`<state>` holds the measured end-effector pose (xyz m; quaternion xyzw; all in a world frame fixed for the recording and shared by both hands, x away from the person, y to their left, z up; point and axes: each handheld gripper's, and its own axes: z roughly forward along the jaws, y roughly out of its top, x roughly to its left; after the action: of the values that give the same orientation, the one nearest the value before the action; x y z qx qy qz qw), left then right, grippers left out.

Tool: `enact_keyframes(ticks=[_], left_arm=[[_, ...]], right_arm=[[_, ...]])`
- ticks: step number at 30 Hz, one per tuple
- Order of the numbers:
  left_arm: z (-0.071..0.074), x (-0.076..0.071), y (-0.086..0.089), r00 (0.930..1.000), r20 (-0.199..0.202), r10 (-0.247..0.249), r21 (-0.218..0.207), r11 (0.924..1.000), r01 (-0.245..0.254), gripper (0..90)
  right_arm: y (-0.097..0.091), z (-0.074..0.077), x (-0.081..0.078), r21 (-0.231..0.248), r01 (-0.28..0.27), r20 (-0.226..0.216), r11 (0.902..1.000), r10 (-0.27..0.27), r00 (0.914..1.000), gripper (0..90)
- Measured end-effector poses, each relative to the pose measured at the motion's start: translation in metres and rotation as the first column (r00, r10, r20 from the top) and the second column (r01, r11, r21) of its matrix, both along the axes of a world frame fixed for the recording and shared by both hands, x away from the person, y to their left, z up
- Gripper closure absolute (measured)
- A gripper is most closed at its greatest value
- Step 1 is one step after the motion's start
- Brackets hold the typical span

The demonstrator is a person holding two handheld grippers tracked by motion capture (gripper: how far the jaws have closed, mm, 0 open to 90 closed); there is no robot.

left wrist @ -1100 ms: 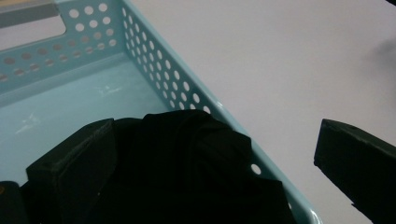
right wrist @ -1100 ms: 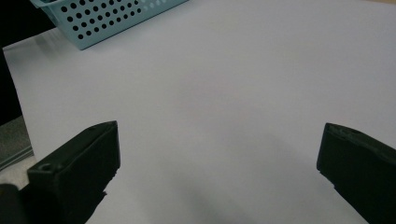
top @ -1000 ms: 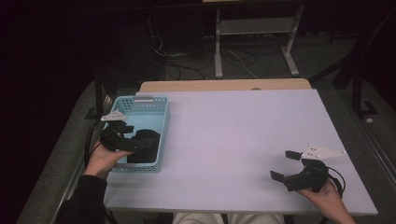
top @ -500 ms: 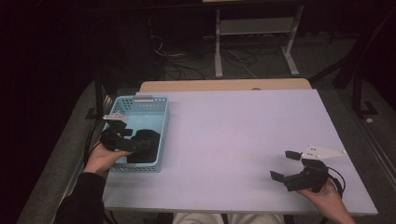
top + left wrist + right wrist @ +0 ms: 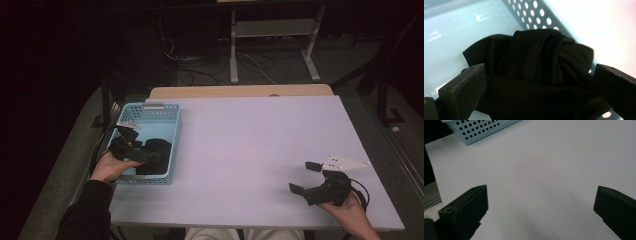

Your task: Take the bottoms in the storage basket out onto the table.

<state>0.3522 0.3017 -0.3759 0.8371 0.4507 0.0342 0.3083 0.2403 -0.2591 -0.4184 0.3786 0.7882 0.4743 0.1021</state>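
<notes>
**Left gripper at cloth in basket; right gripper idle over bare table**

The table (image 5: 250, 150) has a flat, matte, pale top with straight edges. Its centre and right are bare, giving wide room for movement between the two grippers. A tan board edge shows along its far side.

The basket (image 5: 170, 120) is light blue plastic, rectangular, with perforated walls. It stands at the table's left edge, long side running front to back. Its near end lies close to the table's front left corner.

The black cloth (image 5: 536, 65) is soft, folded and bunched, with smooth rounded creases. It lies in the near half of the basket, against the perforated right wall.

The left gripper (image 5: 134, 150) is inside the basket's near half, held by the person's left hand (image 5: 107, 167). In the left gripper view its jaws stand wide, one on each side of the cloth; whether they touch the fabric cannot be told.

The right gripper (image 5: 307, 180) sits near the table's front right corner, well apart from the basket. Its jaws stand wide apart over bare tabletop, holding nothing.
</notes>
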Motion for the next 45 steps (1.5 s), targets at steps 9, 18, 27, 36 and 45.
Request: enact_keyframes(ticks=[9, 18, 27, 36, 45], left_arm=[[-0.004, 0.009, -0.002, 0.9969, -0.072, -0.033, 0.054, 0.9978, 0.037, 0.0], [-0.013, 0.021, -0.005, 0.988, -0.143, -0.059, 0.104, 0.9918, 0.075, 0.0], [-0.02, 0.03, -0.007, 0.9728, -0.221, -0.071, 0.146, 0.9837, 0.105, 0.2], [-0.025, 0.037, -0.01, 0.9647, -0.249, -0.087, 0.149, 0.9805, 0.127, 4.8], [-0.03, 0.04, -0.006, 0.9575, -0.274, -0.09, 0.133, 0.9825, 0.131, 13.7]], right_arm=[[0.0, 0.0, 0.0, -0.002, 0.001, 0.001, 1.0, -0.001, 1.0, 0.0], [0.0, 0.0, 0.0, -0.003, 0.001, 0.001, 1.0, -0.001, 1.0, 0.0], [0.0, 0.0, 0.0, -0.004, 0.001, 0.001, 1.0, -0.001, 1.0, 0.0], [0.0, 0.0, 0.0, -0.006, -0.001, 0.001, 1.0, 0.001, 1.0, 0.0], [0.001, 0.0, -0.001, -0.007, -0.001, 0.001, 1.0, 0.001, 1.0, 0.0]])
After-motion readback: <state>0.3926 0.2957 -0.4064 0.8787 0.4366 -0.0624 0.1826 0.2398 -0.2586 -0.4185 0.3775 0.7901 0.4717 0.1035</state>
